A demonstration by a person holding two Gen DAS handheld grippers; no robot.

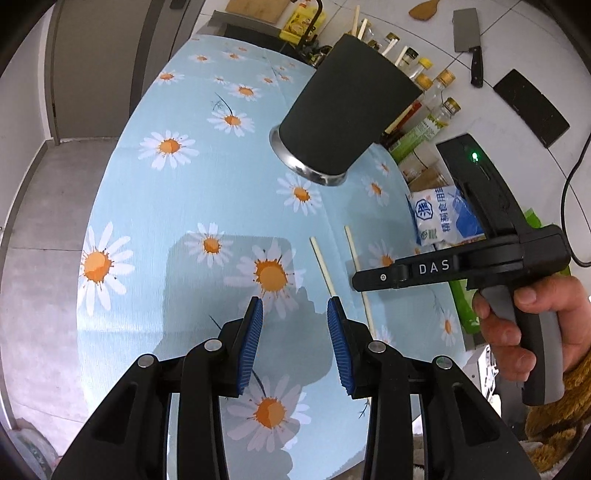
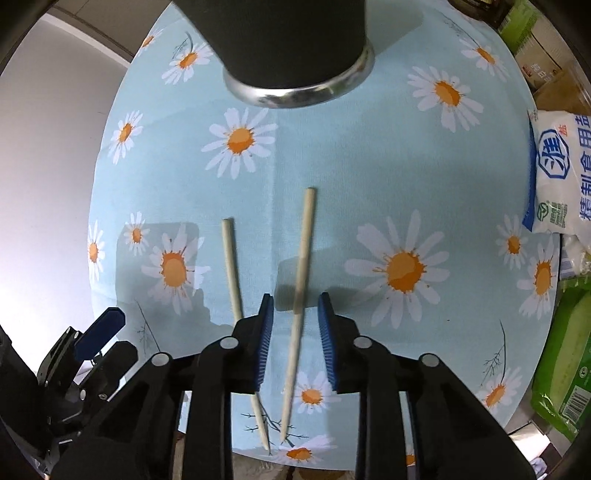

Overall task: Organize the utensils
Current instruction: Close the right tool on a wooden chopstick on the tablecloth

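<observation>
Two pale wooden chopsticks lie on the daisy tablecloth (image 2: pixel 369 177). The right chopstick (image 2: pixel 306 236) runs between the blue pads of my right gripper (image 2: pixel 295 301), which stands open with a gap on each side of it. The left chopstick (image 2: pixel 231 258) passes just outside its left finger. My left gripper (image 1: pixel 295 306) hovers open over the cloth with nothing between its pads, and the nearer chopstick (image 1: pixel 322 264) ends by its right pad. A black utensil holder (image 1: pixel 343 103) with a steel base stands further back, with several sticks in it.
A person's hand (image 1: pixel 535 332) holds the right gripper's handle. A white salt bag (image 2: pixel 561 177), green packages (image 2: pixel 565 350) and spice bottles (image 1: pixel 436 85) crowd the table's right side. A cleaver (image 1: pixel 467 33) lies on the counter behind. The cloth's left edge drops to the floor.
</observation>
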